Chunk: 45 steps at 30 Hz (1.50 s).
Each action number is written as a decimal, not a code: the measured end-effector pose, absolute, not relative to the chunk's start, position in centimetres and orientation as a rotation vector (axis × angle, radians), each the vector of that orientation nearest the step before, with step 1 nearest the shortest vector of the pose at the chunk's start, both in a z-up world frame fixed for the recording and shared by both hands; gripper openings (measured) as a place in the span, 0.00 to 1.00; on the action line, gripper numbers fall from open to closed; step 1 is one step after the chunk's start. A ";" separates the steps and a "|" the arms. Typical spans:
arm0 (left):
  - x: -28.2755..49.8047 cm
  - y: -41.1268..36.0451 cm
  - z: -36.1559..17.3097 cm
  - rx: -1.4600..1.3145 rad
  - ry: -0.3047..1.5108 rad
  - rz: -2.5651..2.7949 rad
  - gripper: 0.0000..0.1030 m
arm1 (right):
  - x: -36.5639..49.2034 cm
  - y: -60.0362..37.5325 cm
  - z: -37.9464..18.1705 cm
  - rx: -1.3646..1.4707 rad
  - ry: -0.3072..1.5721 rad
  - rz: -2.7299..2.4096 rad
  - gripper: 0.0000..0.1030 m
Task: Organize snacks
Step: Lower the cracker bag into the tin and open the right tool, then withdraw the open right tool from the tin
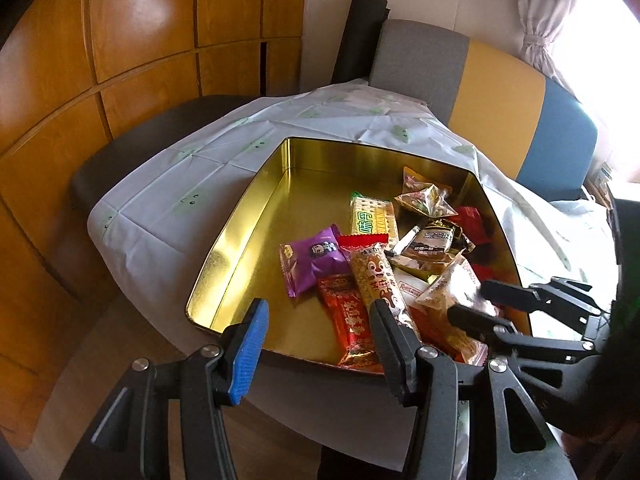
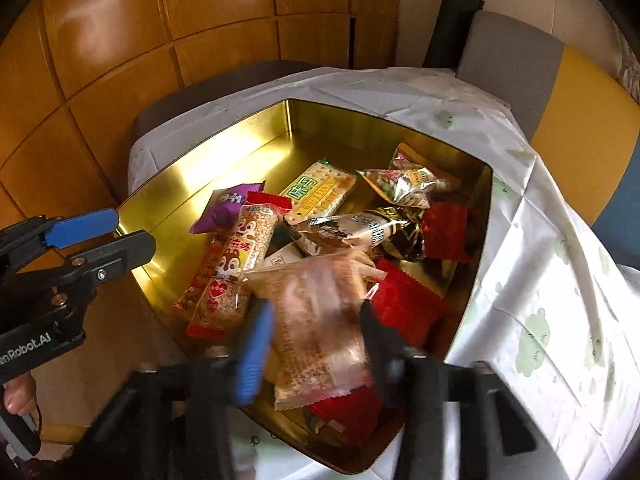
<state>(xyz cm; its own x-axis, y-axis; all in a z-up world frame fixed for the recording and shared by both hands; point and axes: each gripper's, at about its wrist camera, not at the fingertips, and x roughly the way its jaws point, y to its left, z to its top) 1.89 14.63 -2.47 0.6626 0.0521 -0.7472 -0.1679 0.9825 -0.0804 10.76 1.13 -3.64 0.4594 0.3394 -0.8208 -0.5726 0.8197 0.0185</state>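
Inside, the gold tin (image 2: 192,184) on the desk's white cloth (image 2: 552,280) held many snack packs. A purple pack (image 1: 316,260) lay on the left, and a long squirrel bar (image 2: 240,256) lay next to it. A green cracker pack (image 2: 320,192) said "WELLDAY". Red packs (image 2: 444,228) lay on the right. The right gripper (image 2: 316,344) had a clear, blurry pack (image 2: 316,332) between its jaws at the near side; they had just been closing on it. The left gripper (image 1: 320,320) sat over the near rim, jaws apart, holding nothing. Its body said "Robot.AI".
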 end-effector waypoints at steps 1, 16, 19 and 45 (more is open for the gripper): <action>1.9 14.6 -2.5 -0.145 0.838 0.125 0.52 | 11.0 1.2 -3.7 -0.277 0.934 0.564 0.34; 1.7 13.8 -2.4 -0.120 0.840 0.123 0.52 | 12.4 0.9 -4.1 -0.206 0.962 0.516 0.33; 1.5 13.8 -2.4 -0.113 0.837 0.127 0.52 | 12.2 1.0 -4.1 -0.215 0.957 0.508 0.33; 0.0 12.5 -0.9 -0.075 0.779 0.149 0.72 | 9.5 -1.8 -2.4 -0.074 0.877 0.380 0.41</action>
